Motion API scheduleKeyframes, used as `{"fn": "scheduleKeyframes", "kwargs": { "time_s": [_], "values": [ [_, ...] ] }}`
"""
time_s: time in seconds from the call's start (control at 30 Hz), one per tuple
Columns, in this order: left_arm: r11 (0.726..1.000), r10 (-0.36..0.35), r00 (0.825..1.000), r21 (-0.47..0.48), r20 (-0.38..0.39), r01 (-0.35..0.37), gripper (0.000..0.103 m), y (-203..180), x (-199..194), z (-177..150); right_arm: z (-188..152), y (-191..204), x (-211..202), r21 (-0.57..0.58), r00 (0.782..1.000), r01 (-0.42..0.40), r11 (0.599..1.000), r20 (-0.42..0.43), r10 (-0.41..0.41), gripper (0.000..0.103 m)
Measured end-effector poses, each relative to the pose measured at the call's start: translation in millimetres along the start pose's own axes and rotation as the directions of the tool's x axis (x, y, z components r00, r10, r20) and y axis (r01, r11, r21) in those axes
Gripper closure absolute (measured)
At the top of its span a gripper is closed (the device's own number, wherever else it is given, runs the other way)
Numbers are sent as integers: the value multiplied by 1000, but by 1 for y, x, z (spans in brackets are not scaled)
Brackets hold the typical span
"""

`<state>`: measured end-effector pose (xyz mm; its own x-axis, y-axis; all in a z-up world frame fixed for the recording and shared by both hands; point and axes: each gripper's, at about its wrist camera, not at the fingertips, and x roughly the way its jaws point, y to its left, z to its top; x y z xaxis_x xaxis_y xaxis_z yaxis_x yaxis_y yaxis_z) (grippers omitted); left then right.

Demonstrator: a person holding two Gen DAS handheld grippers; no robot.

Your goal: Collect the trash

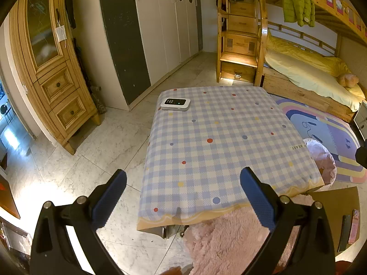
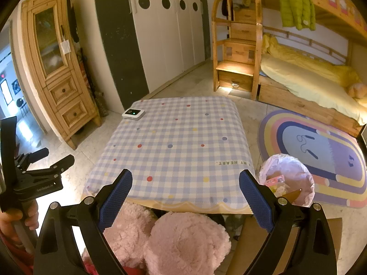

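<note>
A small bin lined with a pale pink bag (image 2: 296,171) stands on the floor right of the table; inside lie a pink packet (image 2: 275,180) and other scraps. In the left wrist view the bin (image 1: 321,158) shows partly behind the table's right edge. My left gripper (image 1: 183,197) is open and empty above the near edge of the checked tablecloth (image 1: 218,137). My right gripper (image 2: 185,199) is open and empty above the near table edge (image 2: 183,151). The left gripper's body (image 2: 34,178) shows at the far left of the right wrist view.
A white device with a dark screen (image 1: 175,103) lies on the table's far left corner, also in the right wrist view (image 2: 133,113). Pink fluffy fabric (image 2: 183,240) lies below the near edge. A wooden cabinet (image 1: 52,73), white wardrobe (image 1: 165,27), bunk bed (image 1: 305,73) and rainbow rug (image 2: 321,151) surround the table.
</note>
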<state>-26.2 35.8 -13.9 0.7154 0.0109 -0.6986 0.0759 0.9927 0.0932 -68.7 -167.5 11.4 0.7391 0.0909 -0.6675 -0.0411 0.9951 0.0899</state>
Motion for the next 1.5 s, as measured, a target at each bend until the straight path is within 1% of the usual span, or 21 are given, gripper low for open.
{"fn": "scheduleKeyframes", "kwargs": {
  "time_s": [1.5],
  "values": [
    [1000,5,1000,0,-7,-5,7,-2,4,0,1,-2,0,4,1000,0,1000,-2,0,10]
  ]
}}
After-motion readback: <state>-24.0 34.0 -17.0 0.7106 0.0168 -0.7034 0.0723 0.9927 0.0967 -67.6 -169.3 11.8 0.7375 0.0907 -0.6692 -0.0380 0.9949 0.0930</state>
